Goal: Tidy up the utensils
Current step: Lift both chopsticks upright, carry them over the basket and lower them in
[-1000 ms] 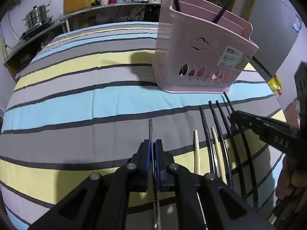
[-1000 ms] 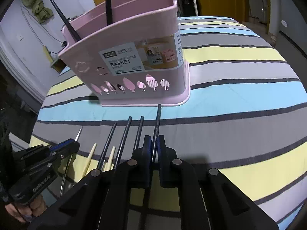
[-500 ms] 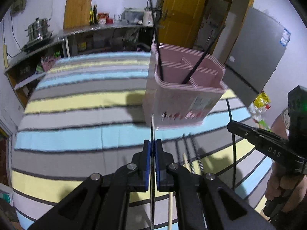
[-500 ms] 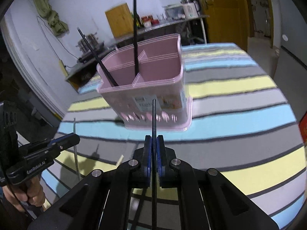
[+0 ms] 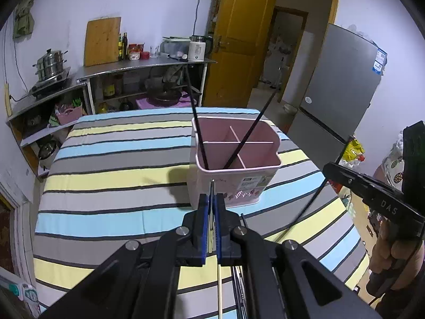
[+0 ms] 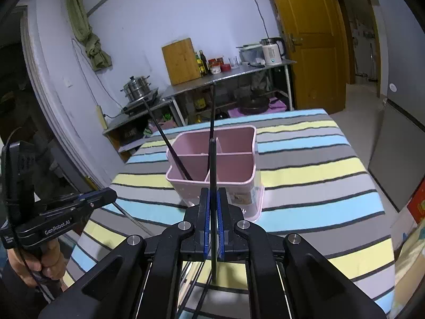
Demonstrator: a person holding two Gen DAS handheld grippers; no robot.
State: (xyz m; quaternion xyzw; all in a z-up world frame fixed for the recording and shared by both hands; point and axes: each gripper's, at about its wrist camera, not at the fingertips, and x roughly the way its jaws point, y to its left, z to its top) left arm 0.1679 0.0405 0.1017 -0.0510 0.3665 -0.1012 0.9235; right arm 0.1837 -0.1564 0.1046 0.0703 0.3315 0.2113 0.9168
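Observation:
A pink utensil basket (image 5: 261, 164) with four compartments stands on the striped table; it also shows in the right wrist view (image 6: 231, 167). Two black chopsticks (image 5: 198, 130) lean inside it. My left gripper (image 5: 211, 212) is shut on a thin metal chopstick (image 5: 212, 188), held high above the table in front of the basket. My right gripper (image 6: 211, 212) is shut on a black chopstick (image 6: 212, 167), pointing at the basket from above. The right gripper also shows in the left wrist view (image 5: 329, 168), the left gripper in the right wrist view (image 6: 113, 194).
Several chopsticks, black and pale wood (image 5: 220, 287), lie on the striped tablecloth (image 5: 111, 180) below the grippers. A steel counter with pots and bottles (image 5: 132, 66) stands behind the table. A grey fridge (image 5: 340, 85) is at the right.
Both grippers have lifted their chopsticks off the table and risen well above it, so the basket's open top now shows from above.

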